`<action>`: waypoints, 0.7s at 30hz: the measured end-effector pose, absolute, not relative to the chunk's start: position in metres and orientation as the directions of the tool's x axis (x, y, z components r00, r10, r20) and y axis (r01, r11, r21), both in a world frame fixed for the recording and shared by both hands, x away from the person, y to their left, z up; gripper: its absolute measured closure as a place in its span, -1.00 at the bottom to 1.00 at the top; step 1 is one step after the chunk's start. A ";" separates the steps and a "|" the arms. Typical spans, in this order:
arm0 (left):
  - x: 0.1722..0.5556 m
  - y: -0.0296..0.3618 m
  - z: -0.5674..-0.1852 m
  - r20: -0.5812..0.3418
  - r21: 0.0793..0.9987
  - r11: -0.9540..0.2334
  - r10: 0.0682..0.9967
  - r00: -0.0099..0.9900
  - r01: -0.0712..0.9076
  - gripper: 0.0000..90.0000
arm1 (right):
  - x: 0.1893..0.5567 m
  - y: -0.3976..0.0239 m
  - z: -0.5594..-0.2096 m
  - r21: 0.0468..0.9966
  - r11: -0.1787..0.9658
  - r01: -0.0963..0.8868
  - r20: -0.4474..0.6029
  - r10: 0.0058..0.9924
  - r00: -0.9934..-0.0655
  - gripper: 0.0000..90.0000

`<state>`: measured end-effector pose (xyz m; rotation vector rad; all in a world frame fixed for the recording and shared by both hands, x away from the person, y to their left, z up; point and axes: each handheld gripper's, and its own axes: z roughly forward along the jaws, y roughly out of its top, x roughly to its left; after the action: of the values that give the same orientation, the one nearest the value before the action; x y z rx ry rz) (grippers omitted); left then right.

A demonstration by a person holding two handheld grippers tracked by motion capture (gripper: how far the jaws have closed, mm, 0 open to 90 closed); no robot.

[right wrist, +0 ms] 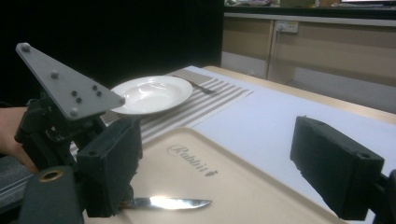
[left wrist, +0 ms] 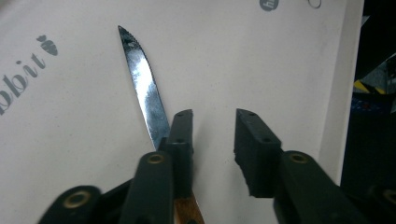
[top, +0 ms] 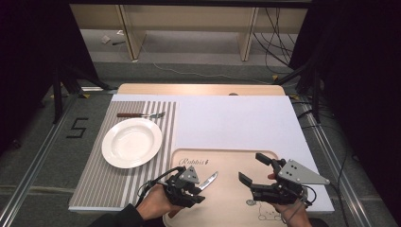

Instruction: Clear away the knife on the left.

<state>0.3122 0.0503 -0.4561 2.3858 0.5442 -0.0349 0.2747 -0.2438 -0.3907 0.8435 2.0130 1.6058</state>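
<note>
Both grippers open, left gripper (left wrist: 212, 142) beside knife (left wrist: 144, 88)

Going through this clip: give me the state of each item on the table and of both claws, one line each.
Knife: lying on the tray, blade beside the left claw's jaw, not clamped.
Tray: flat on the table, holding the knife.
Plate: upright on the striped mat, empty.
Fork: lying flat on the mat behind the plate.
Left claw: open over the tray.
Right claw: open wide, holding nothing.
</note>
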 end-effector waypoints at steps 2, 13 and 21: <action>0.311 0.047 -0.458 -0.141 0.613 -0.697 0.367 0.920 0.372 0.67 | 0.275 -0.244 -0.391 0.970 0.145 0.194 0.042 0.690 -0.723 -0.60; 0.313 0.039 -0.468 -0.107 0.551 -0.753 0.364 0.925 0.360 0.99 | 0.274 -0.244 -0.390 0.971 0.144 0.190 0.040 0.688 -0.724 -0.60; 0.316 0.041 -0.469 -0.096 0.535 -0.755 0.391 0.916 0.379 0.99 | 0.274 -0.244 -0.390 0.971 0.147 0.190 0.038 0.687 -0.725 -0.60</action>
<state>0.3159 0.0408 -0.4694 2.5078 0.5494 0.0285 0.2742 -0.2439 -0.3903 0.8381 2.0140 1.6062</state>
